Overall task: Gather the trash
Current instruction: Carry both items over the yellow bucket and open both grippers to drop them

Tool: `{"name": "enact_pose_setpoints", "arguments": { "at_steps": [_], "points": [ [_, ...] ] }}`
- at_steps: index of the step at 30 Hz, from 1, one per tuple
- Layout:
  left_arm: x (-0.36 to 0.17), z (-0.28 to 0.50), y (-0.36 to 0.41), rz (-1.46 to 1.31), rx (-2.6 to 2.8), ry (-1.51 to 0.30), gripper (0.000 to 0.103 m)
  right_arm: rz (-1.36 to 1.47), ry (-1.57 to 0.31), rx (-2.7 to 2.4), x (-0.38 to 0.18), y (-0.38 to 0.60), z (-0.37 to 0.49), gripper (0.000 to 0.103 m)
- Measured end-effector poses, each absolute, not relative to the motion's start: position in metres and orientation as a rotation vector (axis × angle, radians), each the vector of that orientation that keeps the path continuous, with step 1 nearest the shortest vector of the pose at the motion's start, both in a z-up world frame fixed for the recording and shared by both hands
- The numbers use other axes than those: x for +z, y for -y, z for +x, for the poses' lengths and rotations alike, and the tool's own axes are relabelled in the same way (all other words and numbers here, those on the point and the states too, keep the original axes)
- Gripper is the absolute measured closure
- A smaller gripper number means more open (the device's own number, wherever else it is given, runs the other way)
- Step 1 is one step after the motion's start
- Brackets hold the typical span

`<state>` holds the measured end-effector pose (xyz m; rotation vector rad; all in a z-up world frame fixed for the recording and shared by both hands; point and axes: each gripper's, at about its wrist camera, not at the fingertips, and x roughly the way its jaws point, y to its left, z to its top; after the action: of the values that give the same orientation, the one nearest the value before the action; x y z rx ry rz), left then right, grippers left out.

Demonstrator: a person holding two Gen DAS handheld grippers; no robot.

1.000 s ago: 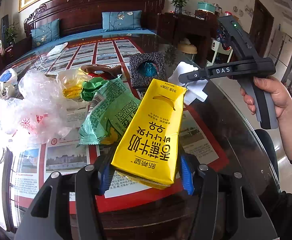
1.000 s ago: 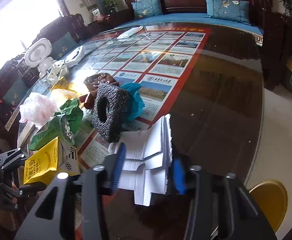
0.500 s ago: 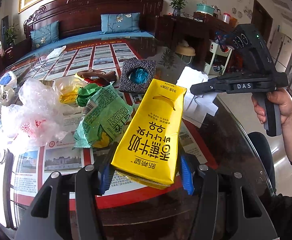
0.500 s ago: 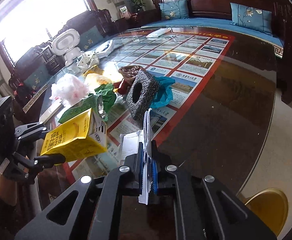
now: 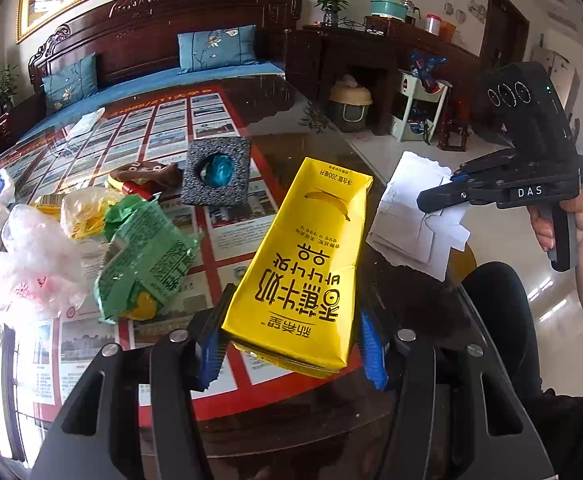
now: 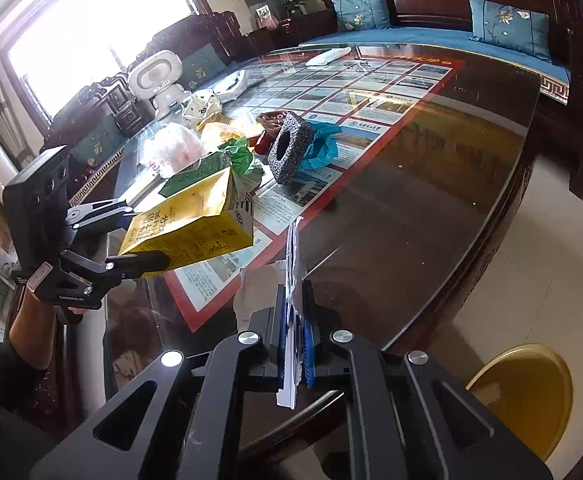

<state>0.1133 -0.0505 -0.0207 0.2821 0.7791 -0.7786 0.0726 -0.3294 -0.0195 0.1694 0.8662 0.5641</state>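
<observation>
I have the left tool (image 5: 291,344) clamped on the base of the yellow carton (image 5: 303,268), held clear above the near edge of the table (image 6: 431,200). The right tool (image 6: 293,344) is pinched flat on the white paper (image 6: 291,356), which also hangs off the near edge. Both pieces look secured, so I judge the step is carrying them to the bin (image 6: 523,392), the yellow round one on the floor just past the table's near corner. I'd keep both grips firm, swing the paper over first since it is nearer, and release only once it is above the rim; thin paper may drift. I cannot see anything in the bin. The foam block (image 5: 217,172) near the table's middle holds a blue wad in its hole. The green wrapper (image 5: 147,264) and plastic bags (image 5: 39,264) wait along the left edge.
</observation>
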Motion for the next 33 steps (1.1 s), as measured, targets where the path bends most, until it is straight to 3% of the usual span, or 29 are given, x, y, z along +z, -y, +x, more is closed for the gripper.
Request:
{"name": "enact_pose_setpoints", "arguments": {
  "at_steps": [16, 33],
  "points": [
    [-0.029, 0.107, 0.213, 0.387, -1.014, -0.803, 0.048, 0.238, -0.853, 0.389, -0.032, 0.462, 0.019, 0.096],
    [-0.064, 0.098, 0.364, 0.523, -1.209, -0.887, 0.048, 0.357, -0.949, 0.194, -0.087, 0.601, -0.022, 0.096]
  ]
}}
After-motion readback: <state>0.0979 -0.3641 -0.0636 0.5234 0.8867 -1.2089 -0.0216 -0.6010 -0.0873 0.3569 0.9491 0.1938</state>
